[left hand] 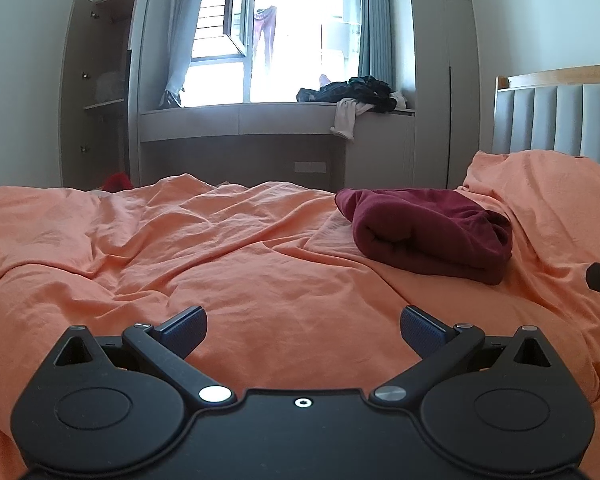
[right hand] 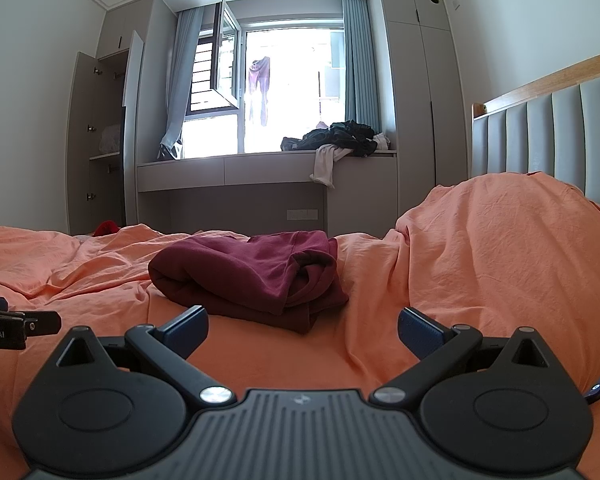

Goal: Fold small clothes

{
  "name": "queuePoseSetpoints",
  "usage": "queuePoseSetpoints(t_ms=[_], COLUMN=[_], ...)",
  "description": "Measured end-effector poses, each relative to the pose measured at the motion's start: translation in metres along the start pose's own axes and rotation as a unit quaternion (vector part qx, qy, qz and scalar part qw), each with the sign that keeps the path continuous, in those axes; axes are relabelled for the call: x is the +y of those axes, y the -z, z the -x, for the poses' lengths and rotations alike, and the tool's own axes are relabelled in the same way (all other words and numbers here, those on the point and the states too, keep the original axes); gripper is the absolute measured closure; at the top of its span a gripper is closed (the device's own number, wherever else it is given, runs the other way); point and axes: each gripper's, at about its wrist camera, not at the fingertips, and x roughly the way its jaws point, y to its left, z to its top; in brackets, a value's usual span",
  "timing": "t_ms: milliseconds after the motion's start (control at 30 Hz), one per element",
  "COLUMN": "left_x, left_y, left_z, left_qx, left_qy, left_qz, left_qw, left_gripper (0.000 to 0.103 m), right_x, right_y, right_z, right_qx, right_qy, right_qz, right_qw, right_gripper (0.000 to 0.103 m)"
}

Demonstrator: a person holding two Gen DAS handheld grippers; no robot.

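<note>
Left wrist view shows a wide bed under a rumpled orange sheet [left hand: 260, 248], running back to a padded headboard [left hand: 556, 120] on the right and a bright window [left hand: 296, 40] beyond. A heap of dark clothes [left hand: 352, 90] lies on the window ledge, well apart from the bed, and something red [left hand: 117, 181] sits past the far edge of the bed; it is too small to say what it is.

On the sheet, toward the headboard side, rests a dark red garment [left hand: 428, 232], already doubled over into a thick, rounded bundle. From the right wrist view its layers look loose at one end and the edges are not squared, so the fold seems done in rough form rather than neat.

Both tongs are released. The left gripper [left hand: 303, 330] hovers low over bare sheet, jaws spread wide with nothing between them. The right gripper [right hand: 302, 330] is likewise spread and empty, with the garment lying just ahead of its fingers but not touching them.

Judging by this, one piece is folded or nearly so. What may remain is tidying it, and perhaps the ledge heap, if that belongs to the job.
</note>
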Motion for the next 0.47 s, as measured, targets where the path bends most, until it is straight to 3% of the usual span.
queuePoseSetpoints(t_ms=[467], left_x=[0.0015], left_y=[0.0], left_z=[-0.0034], left_qx=[0.019], left_qy=[0.011], left_qz=[0.007], left_qw=[0.9997], left_gripper=[0.0], right_x=[-0.0001], right_y=[-0.0001], right_z=[0.0006], right_qx=[-0.001], right_qy=[0.001], right_qz=[0.0], right_qw=[1.0], right_gripper=[0.0])
